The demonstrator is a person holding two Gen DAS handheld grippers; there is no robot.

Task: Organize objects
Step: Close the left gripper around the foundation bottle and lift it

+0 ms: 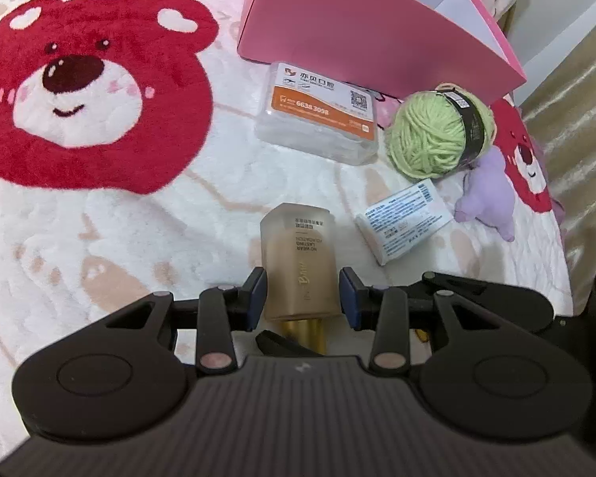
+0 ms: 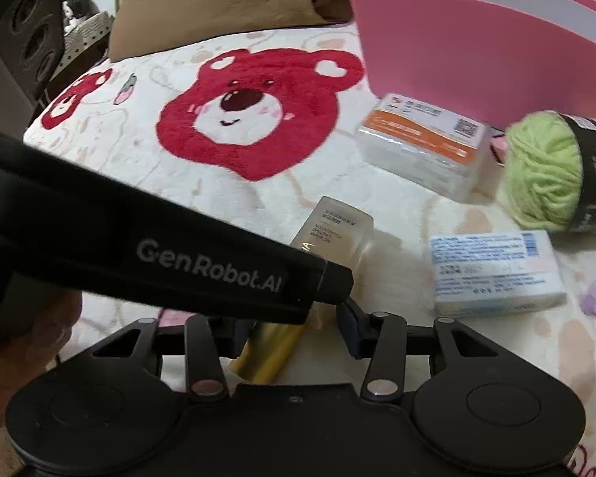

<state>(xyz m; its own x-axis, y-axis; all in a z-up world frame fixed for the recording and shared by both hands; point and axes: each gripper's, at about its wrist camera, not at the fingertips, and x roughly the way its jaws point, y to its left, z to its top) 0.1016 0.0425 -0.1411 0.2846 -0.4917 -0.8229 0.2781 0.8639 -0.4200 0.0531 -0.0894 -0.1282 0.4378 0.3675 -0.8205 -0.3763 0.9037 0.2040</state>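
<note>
My left wrist camera looks forward and down along its fingers, close over the bear blanket (image 1: 99, 214), with the pink box (image 1: 377, 28) at the frame's top. My right wrist camera sits just as near, angled likewise, box (image 2: 476, 59) at upper right. Both views share the foundation bottle (image 1: 298, 262) (image 2: 337, 230) at lower centre, plus the green yarn ball (image 1: 433, 135) (image 2: 548, 175).

Between the left jaws lay the foundation bottle (image 1: 296, 262), cap toward the gripper. Ahead and right sat the small carton (image 1: 405, 222), with the yarn ball (image 1: 437, 135) beyond it, the clear case (image 1: 318, 115) to the yarn's left, and the open box (image 1: 377, 28) farthest back.
</note>
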